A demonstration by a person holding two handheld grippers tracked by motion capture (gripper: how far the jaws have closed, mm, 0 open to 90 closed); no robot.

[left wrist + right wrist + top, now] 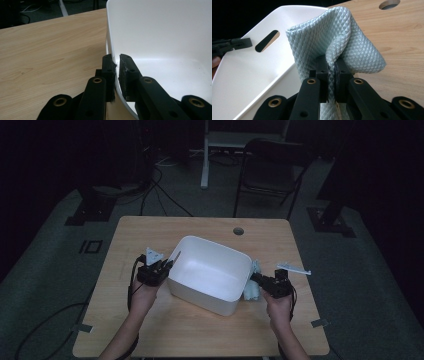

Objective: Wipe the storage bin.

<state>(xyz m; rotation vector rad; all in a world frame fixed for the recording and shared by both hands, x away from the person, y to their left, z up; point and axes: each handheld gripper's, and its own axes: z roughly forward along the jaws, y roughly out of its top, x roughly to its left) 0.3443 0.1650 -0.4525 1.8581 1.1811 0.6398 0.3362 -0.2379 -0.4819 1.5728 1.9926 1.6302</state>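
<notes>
A white rectangular plastic tub [210, 272] is set near the middle of a light wooden table [150, 330]. Its left rim is clamped between the jaws of the left gripper [117, 65], one jaw outside the wall and one inside. A pale blue quilted cloth [337, 37] is pinched in the closed jaws of the right gripper [331, 68], just beside the tub's right wall, above the tabletop.

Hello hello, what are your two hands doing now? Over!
Left tool shut on white tub rim. Right tool shut on pale blue cloth, beside the tub, not yet in. Nothing blocking the way.
</notes>
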